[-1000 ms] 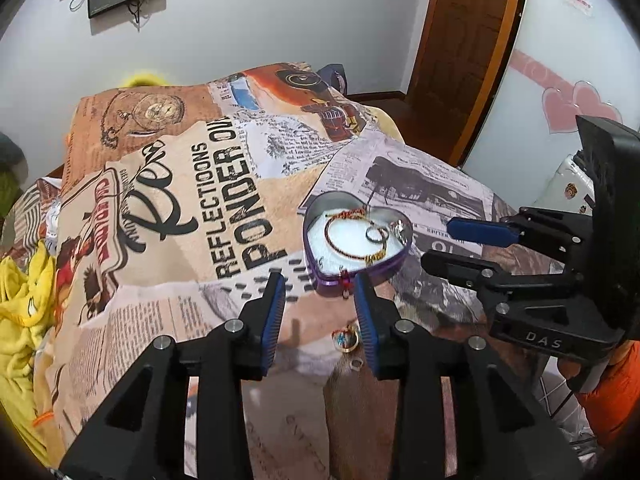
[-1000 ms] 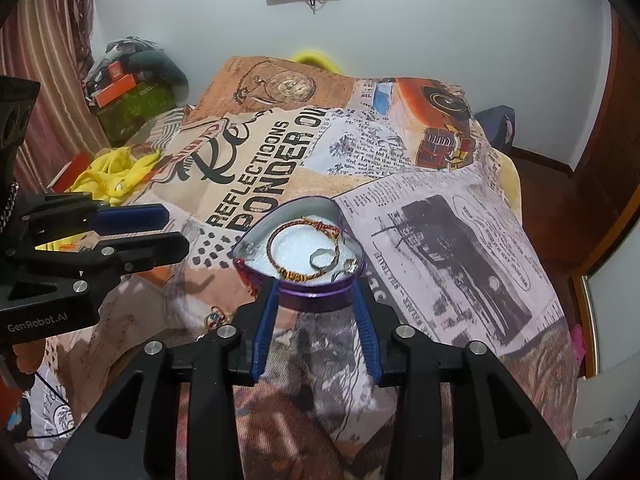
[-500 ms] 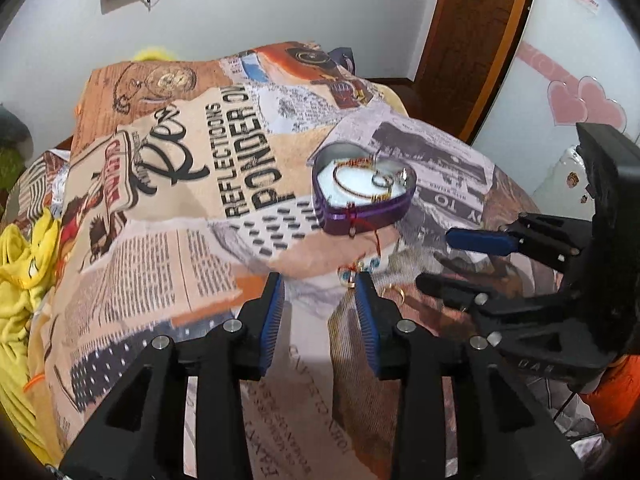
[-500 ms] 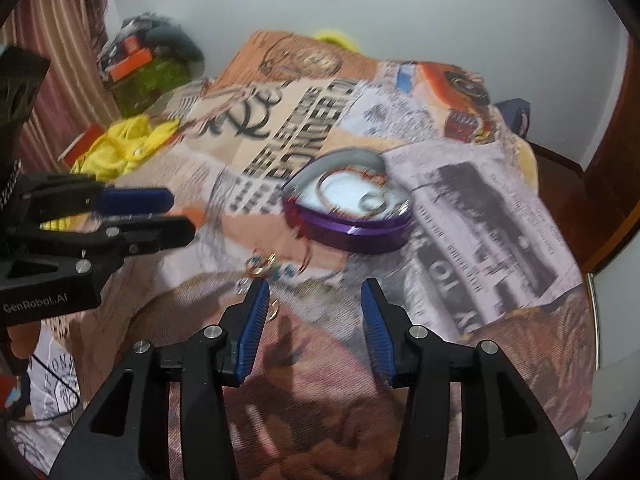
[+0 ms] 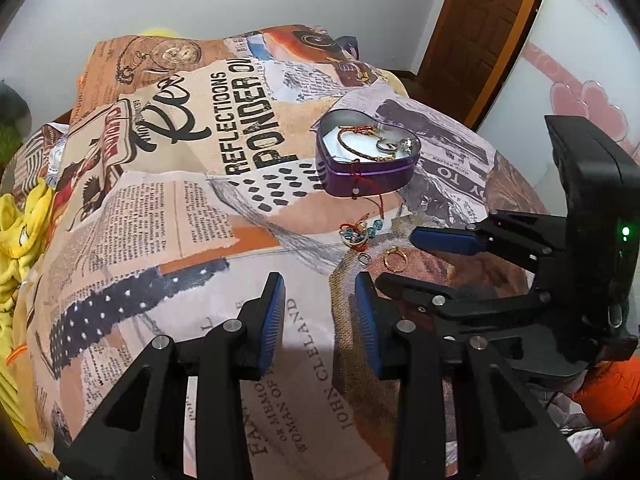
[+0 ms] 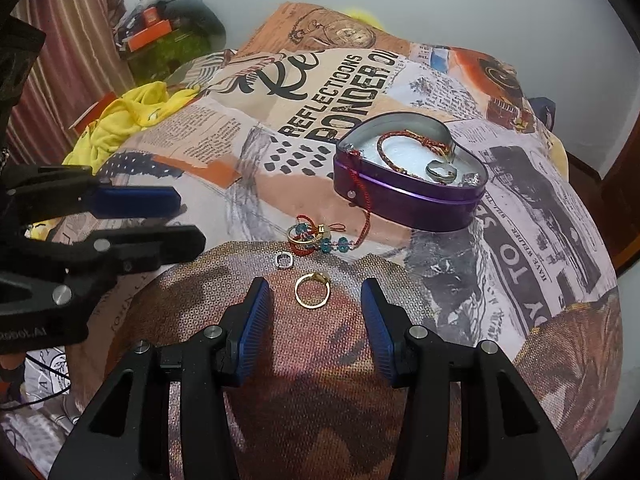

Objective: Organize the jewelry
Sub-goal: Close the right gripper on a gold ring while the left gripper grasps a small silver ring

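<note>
A purple heart-shaped tin [image 6: 404, 204] [image 5: 366, 178] sits open on the printed bedspread, holding a red-gold bracelet [image 6: 404, 150] and a silver ring [image 6: 440, 170]. In front of it lie a beaded red-cord bracelet with rings [image 6: 312, 238] [image 5: 358, 234], a small silver ring [image 6: 284, 261] [image 5: 364, 258] and a gold ring [image 6: 313, 290] [image 5: 394, 258]. My right gripper [image 6: 316, 320] is open and empty, its fingers either side of the gold ring, just short of it. My left gripper [image 5: 320, 312] is open and empty, nearer than the jewelry.
The bedspread [image 5: 200, 184] covers a bed that drops off at the right. Yellow cloth [image 6: 124, 120] lies at the left edge. Clutter [image 6: 168, 36] is piled by the curtain. A wooden door [image 5: 480, 20] stands at the far right.
Both grippers have pulled back from the tin toward the near edge. The right gripper has opened wider and now frames the gold ring. The loose jewelry has come into fuller view.
</note>
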Tool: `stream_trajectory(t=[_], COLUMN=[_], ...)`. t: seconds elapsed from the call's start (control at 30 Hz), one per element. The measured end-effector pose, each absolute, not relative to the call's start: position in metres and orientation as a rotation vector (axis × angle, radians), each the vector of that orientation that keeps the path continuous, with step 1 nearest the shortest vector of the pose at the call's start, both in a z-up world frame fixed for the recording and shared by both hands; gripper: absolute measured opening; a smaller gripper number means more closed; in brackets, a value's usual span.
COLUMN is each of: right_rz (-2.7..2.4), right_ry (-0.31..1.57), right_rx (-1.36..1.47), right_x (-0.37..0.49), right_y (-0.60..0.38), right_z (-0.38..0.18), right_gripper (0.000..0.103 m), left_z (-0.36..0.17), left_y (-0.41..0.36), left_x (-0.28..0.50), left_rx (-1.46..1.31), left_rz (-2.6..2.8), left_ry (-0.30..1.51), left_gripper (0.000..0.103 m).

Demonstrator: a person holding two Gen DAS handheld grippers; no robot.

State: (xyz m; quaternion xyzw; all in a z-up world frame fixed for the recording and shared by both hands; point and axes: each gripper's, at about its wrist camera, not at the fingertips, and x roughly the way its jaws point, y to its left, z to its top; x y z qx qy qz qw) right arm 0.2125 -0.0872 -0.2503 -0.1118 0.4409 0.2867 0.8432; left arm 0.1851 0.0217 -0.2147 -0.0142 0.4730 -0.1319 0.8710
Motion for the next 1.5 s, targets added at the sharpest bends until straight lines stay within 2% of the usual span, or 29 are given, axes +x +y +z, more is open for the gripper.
stream_trajectory(t=[0.1,0.17,0.27,0.43,0.57,1.0,1.23,1.5], right_rz=[0.605,0.605,0.61,0.609,0.591,0.541,0.54,0.532], right_ry=[0.929,0.921,0.909,0.897,0.893,0.874,0.87,0.858], right_rx=[-0.219,-0.223,-0.233,-0.226,-0.205,-0.13,-0.122,-0.112], right_x=[0.214,0.213,0.211,0.211,0.214,0.223,0.223,0.222], right_y=[-0.088,-0.088,-0.086,-0.089,-0.098,-0.127,-0.13,-0.135], right_z=[-0.251,-0.252,-0.253,-0.252,-0.249,-0.239,-0.238,-0.232], right_gripper=[0.038,0.027,0.016,0.016,0.016,0.016,0.016,0.016], left_z=[-0.217,-0.219,-0.222,-0.225,-0.231,-0.242,-0.245,-0.241], left_y=[0.017,0.014,0.01,0.003,-0.007,-0.025,-0.026,-0.024], left_x=[0.188,0.19,0.194,0.198,0.204,0.215,0.219,0.214], left_rx=[-0.021,-0.018,-0.011,-0.004,0.011,0.054,0.064,0.059], left_rz=[-0.283,-0.289,-0.302,-0.326,-0.353,-0.351,-0.333,-0.328], left_ry=[0.987,0.99,1.002,1.009,1.024,1.026,1.025,1.015], left_gripper=[0.036,0.036,0.036,0.035,0.028,0.024,0.009,0.009])
